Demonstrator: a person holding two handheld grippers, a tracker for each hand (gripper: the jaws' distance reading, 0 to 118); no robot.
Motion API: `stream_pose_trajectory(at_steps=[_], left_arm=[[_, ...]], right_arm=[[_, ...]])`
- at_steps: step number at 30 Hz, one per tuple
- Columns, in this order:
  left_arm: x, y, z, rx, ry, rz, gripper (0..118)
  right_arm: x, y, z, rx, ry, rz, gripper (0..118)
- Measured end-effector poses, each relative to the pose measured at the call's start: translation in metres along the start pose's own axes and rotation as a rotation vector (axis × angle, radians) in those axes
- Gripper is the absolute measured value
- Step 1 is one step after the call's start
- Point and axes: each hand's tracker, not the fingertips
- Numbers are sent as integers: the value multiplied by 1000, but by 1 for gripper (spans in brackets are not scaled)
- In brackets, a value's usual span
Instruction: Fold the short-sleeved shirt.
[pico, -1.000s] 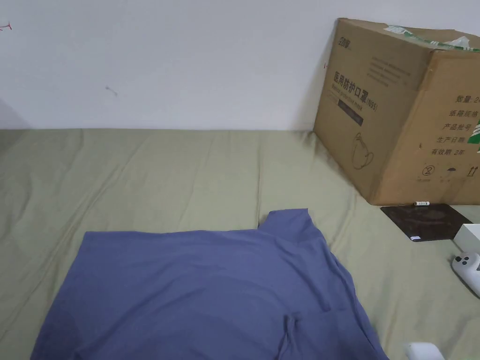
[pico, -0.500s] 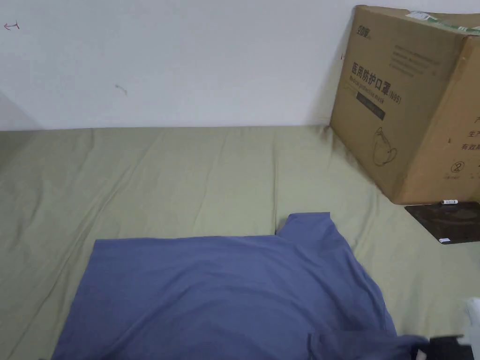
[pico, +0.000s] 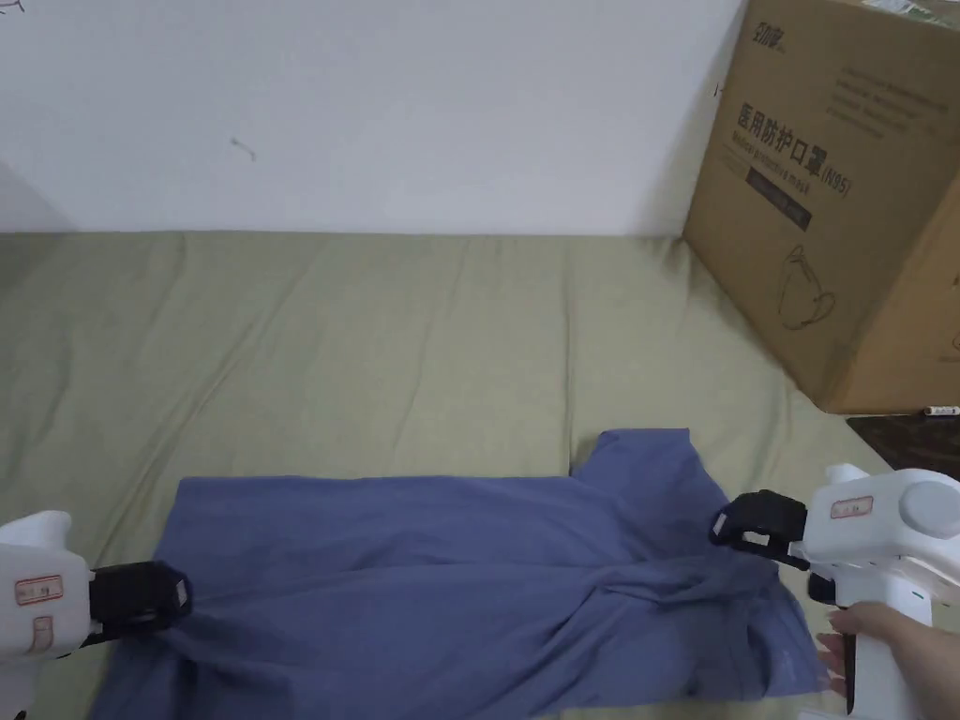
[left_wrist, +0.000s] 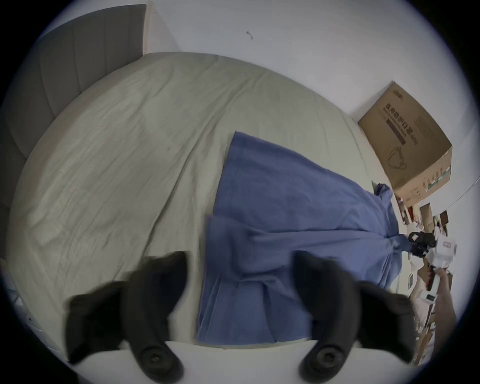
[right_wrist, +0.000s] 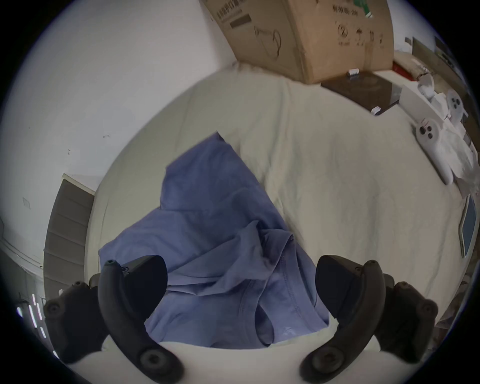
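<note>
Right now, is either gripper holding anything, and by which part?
Nothing firmly: the left gripper at the hem of the blue short-sleeved shirt and the right gripper by its collar both show jaws apart, though cloth bunches toward the right one.

White wall (pico: 422, 103), olive-green bedsheet (pico: 375, 347), grey padded headboard (left_wrist: 65, 65), large cardboard box (pico: 844, 187) against the wall

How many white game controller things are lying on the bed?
2. One white controller lies on the green sheet at the right edge in the right gripper view; the other lies just beyond it, among white items. More may be hidden there.
</note>
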Motion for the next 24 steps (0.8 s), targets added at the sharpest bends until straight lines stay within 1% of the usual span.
stream_pose_trajectory(at_steps=[1, 4, 6, 8, 9, 10, 11, 12, 13, 14, 15, 16, 17, 19, 20, 22, 24], left_arm=[[2, -3, 7, 26, -4, -8, 100], [7, -15, 35, 108, -26, -43, 100], [16, -30, 63, 208, -43, -76, 100], [29, -51, 91, 311, -48, -94, 99], [31, -62, 104, 360, -64, -96, 97], [31, -73, 114, 397, -95, -92, 92], [36, -88, 128, 437, -131, -86, 77], [41, -103, 140, 464, -142, -83, 55], [46, -116, 149, 489, -123, -84, 26], [42, -127, 154, 503, -106, -92, 0], [45, -137, 160, 513, -81, -95, 0], [47, -145, 164, 518, -50, -101, 0], [46, -153, 169, 518, -54, -107, 0], [43, -149, 172, 435, -127, -128, 0], [42, -145, 173, 405, -111, -133, 0], [41, -129, 170, 381, -28, -150, 0], [29, -102, 152, 263, 4, -128, 0]], right_arm=[[-1, -6, 9, 47, 7, 6, 114], [1, -22, 38, 117, 47, 27, 114], [-3, -46, 70, 192, 103, 39, 114], [-7, -68, 99, 258, 150, 94, 111], [-11, -83, 115, 298, 174, 127, 106], [-13, -97, 128, 330, 228, 155, 95], [-10, -112, 138, 377, 307, 175, 68], [-14, -129, 151, 414, 339, 202, 39], [-17, -143, 161, 441, 352, 228, 9], [-21, -157, 171, 463, 358, 247, 3], [-25, -169, 176, 464, 362, 265, 3], [-27, -177, 181, 460, 357, 262, 3], [-28, -181, 185, 453, 365, 263, 3], [-32, -182, 185, 420, 410, 251, 3], [-33, -182, 186, 422, 405, 247, 3], [-34, -178, 188, 427, 398, 249, 3], [-40, -174, 189, 441, 397, 259, 3]])
